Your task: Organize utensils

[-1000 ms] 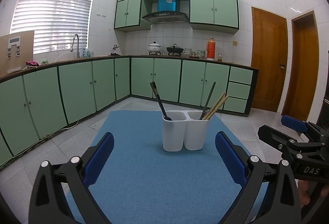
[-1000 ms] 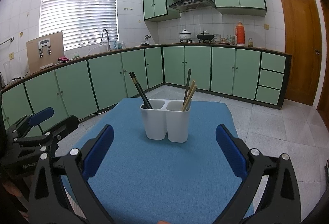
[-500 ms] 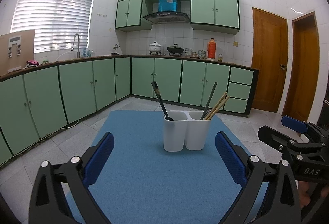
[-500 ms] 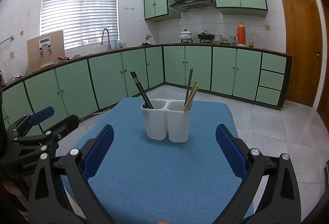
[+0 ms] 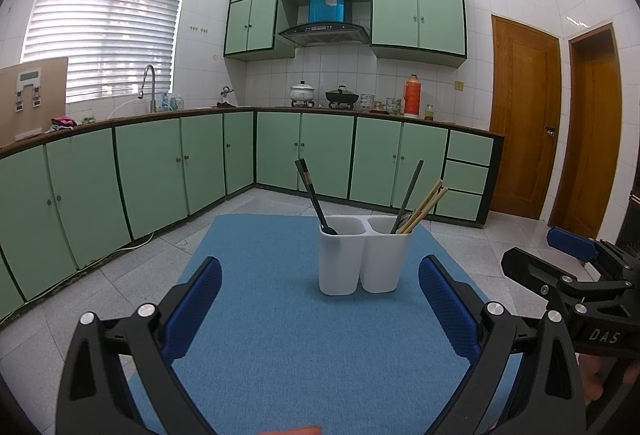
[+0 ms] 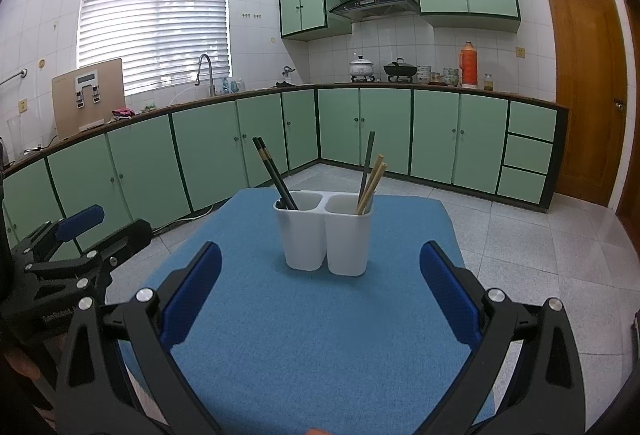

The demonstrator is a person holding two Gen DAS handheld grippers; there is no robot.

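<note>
A white two-compartment utensil holder (image 5: pixel 362 255) (image 6: pixel 325 233) stands on a blue mat (image 5: pixel 304 347) (image 6: pixel 320 339). Its left cup holds black chopsticks (image 5: pixel 313 195) (image 6: pixel 274 173). Its right cup holds a dark green chopstick (image 5: pixel 409 191) (image 6: pixel 367 165) and tan wooden chopsticks (image 5: pixel 426 205) (image 6: pixel 372 185). My left gripper (image 5: pixel 320 299) is open and empty, short of the holder. My right gripper (image 6: pixel 320 295) is open and empty, also short of it. Each gripper shows at the edge of the other's view.
The mat covers a small table; tiled floor (image 5: pixel 120 275) lies around it. Green cabinets (image 5: pixel 160 171) and a counter run along the far walls. Wooden doors (image 5: pixel 524 115) stand at the right.
Both views have shifted very slightly; the holder sits a touch further right in each. Grippers stay open and empty.
</note>
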